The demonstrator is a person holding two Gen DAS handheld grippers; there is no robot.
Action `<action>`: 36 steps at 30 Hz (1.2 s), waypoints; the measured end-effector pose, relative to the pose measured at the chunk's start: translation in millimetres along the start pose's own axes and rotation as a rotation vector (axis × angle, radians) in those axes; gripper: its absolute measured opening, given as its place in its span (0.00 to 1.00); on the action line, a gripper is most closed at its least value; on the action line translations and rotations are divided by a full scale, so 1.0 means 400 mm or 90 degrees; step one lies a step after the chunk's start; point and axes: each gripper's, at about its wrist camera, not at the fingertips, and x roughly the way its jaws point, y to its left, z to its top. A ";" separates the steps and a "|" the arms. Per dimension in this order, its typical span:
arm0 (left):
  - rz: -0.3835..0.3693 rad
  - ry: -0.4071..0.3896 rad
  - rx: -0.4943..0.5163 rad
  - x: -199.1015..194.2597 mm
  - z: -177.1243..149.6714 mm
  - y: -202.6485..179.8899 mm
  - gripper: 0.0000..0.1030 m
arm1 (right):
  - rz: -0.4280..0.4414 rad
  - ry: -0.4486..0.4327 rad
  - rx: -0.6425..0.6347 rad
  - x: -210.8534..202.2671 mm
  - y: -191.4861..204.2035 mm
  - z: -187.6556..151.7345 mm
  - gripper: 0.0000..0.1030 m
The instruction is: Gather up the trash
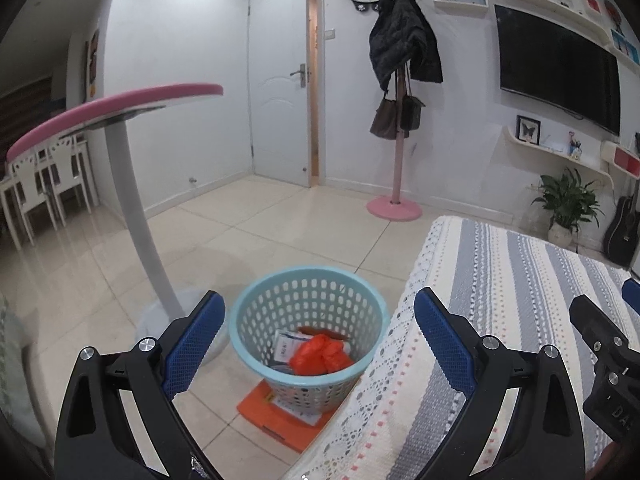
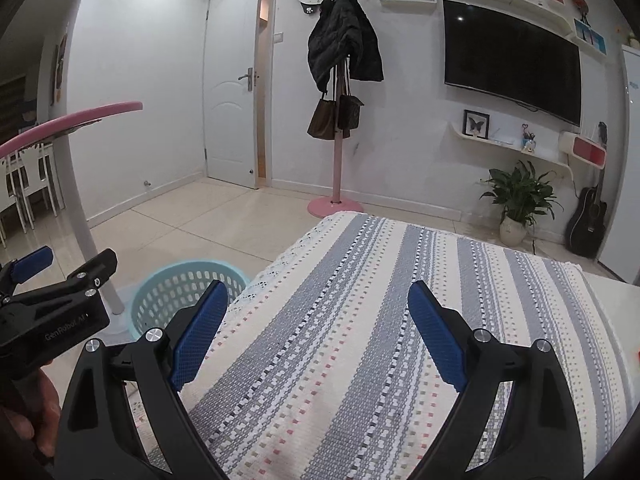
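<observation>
The left tongs (image 1: 316, 334) are spread wide with nothing between the blue pads (image 1: 442, 342). The right tongs (image 2: 318, 332) are also wide apart and empty, held just beside the left ones.

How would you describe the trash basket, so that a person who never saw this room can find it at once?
Start at the low table covered with the grey-and-cream striped woven cloth. On the tiled floor at its left edge, beside the white pedestal of the pink-rimmed round table, stands a light blue perforated plastic basket. It alone has a holed wall, and crumpled orange plastic lies inside.
</observation>
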 end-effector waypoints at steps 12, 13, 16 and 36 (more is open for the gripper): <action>0.025 0.000 -0.018 -0.009 0.005 0.007 0.90 | -0.008 0.003 0.013 -0.011 -0.015 -0.003 0.85; 0.026 0.002 -0.017 -0.008 0.004 0.008 0.90 | -0.007 0.004 0.013 -0.012 -0.015 -0.002 0.85; 0.028 0.003 -0.013 -0.004 0.006 0.005 0.90 | -0.004 0.006 0.011 -0.012 -0.013 -0.005 0.85; 0.034 -0.001 -0.026 -0.004 0.018 0.021 0.90 | 0.015 0.026 0.020 0.004 -0.010 -0.006 0.85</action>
